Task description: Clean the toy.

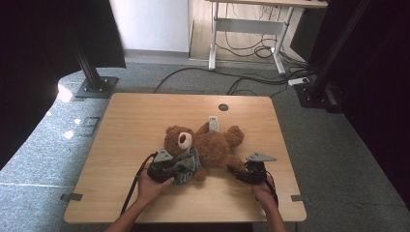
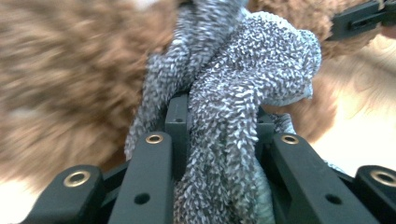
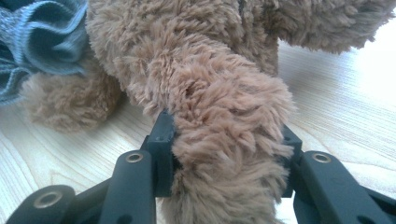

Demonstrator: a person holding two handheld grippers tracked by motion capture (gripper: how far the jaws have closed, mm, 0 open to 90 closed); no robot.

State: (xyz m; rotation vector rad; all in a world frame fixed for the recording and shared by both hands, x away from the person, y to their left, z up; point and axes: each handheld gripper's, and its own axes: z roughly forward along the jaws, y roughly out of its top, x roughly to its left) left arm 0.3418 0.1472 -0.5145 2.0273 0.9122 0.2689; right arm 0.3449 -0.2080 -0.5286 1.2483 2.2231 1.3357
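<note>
A brown teddy bear (image 1: 210, 145) lies on its back in the middle of the wooden table (image 1: 125, 125), head to the left. A grey knitted garment (image 1: 187, 163) is bunched at its near side. My left gripper (image 1: 180, 170) is shut on a fold of that garment (image 2: 224, 121), with brown fur close behind it. My right gripper (image 1: 236, 170) is shut on one furry limb of the bear (image 3: 224, 140), just above the tabletop. The garment (image 3: 42, 37) also shows at the upper left of the right gripper view.
A small white label (image 1: 213, 123) sits by the bear's far side, and a round cable hole (image 1: 223, 107) lies near the table's far edge. Beyond the table are floor cables (image 1: 251, 79), a white desk frame (image 1: 246, 26) and black stand bases (image 1: 96, 87).
</note>
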